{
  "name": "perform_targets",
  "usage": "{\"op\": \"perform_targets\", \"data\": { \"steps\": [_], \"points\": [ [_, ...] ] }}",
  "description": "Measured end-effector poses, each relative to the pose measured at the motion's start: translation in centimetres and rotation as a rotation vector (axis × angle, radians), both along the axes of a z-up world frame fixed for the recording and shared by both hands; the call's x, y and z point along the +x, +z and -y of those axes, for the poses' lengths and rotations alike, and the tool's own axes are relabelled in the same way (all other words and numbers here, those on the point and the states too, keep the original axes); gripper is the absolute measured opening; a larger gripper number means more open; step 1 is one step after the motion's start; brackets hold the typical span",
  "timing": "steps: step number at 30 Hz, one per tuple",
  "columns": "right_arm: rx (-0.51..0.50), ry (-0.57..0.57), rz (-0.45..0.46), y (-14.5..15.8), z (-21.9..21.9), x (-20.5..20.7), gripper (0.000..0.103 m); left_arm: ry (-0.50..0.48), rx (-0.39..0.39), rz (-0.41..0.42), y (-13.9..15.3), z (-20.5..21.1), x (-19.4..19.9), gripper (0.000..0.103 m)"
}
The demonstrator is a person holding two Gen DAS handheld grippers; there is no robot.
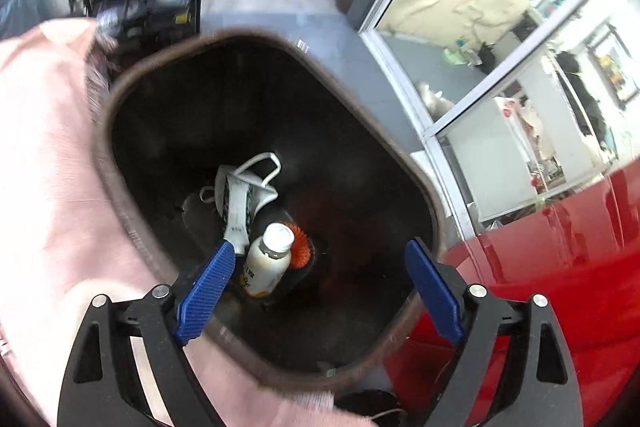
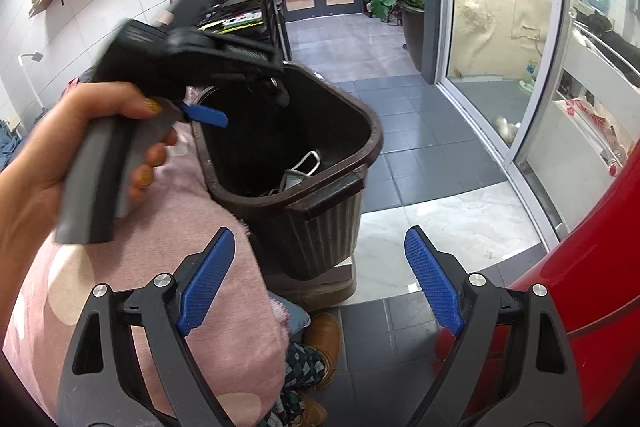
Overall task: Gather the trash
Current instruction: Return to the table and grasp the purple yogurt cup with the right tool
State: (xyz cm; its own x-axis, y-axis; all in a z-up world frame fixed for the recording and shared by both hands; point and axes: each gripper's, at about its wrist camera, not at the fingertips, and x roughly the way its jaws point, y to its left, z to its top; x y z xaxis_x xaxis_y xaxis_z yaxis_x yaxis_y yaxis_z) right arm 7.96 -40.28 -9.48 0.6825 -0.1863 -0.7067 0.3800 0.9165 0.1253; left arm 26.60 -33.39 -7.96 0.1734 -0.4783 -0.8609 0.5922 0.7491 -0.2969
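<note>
A dark brown trash bin (image 1: 120, 163) fills the left wrist view; its ribbed outside (image 2: 320, 227) shows in the right wrist view. Inside lie a white face mask (image 1: 244, 187), a small bottle with a white cap (image 1: 268, 259) and an orange ribbed thing (image 1: 300, 247). My left gripper (image 1: 320, 267) is open and empty above the bin's mouth; it also shows in the right wrist view (image 2: 208, 115), held over the bin. My right gripper (image 2: 320, 255) is open and empty, in front of the bin and lower.
A red glossy surface (image 2: 600, 247) stands at the right. A pink sweater (image 2: 180, 247) is at the left. Glass sliding doors (image 2: 500, 47) run along the right, a potted plant (image 2: 404, 3) and tiled floor (image 2: 420, 123) lie behind the bin.
</note>
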Motion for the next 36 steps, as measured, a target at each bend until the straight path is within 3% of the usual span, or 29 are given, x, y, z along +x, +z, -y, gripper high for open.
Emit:
{"op": "perform_targets", "data": {
  "steps": [6,11,17,23,32,36],
  "points": [
    [0.01,0.038,-0.005,0.2,-0.8,0.5,0.086,-0.002,-0.078,0.148,4.3,-5.2,-3.2,0.094],
    [0.009,0.097,0.008,0.7,-2.5,1.4,0.086,0.043,-0.117,0.253,6.2,-10.5,-5.5,0.097],
    [0.001,0.2,0.022,1.4,-6.0,3.1,0.086,0.154,-0.092,0.361,7.1,-17.0,-7.0,0.097],
    [-0.012,0.324,0.04,2.3,-10.5,5.2,0.086,0.28,-0.077,0.405,7.4,-23.2,-7.9,0.097],
    [-0.018,0.499,0.044,3.4,-17.8,8.3,0.086,0.516,0.052,0.457,5.4,-33.1,-9.1,0.097],
    [-0.002,0.584,0.036,3.9,-20.4,9.4,0.086,0.596,0.098,0.42,4.3,-37.2,-8.9,0.097]
  ]
}}
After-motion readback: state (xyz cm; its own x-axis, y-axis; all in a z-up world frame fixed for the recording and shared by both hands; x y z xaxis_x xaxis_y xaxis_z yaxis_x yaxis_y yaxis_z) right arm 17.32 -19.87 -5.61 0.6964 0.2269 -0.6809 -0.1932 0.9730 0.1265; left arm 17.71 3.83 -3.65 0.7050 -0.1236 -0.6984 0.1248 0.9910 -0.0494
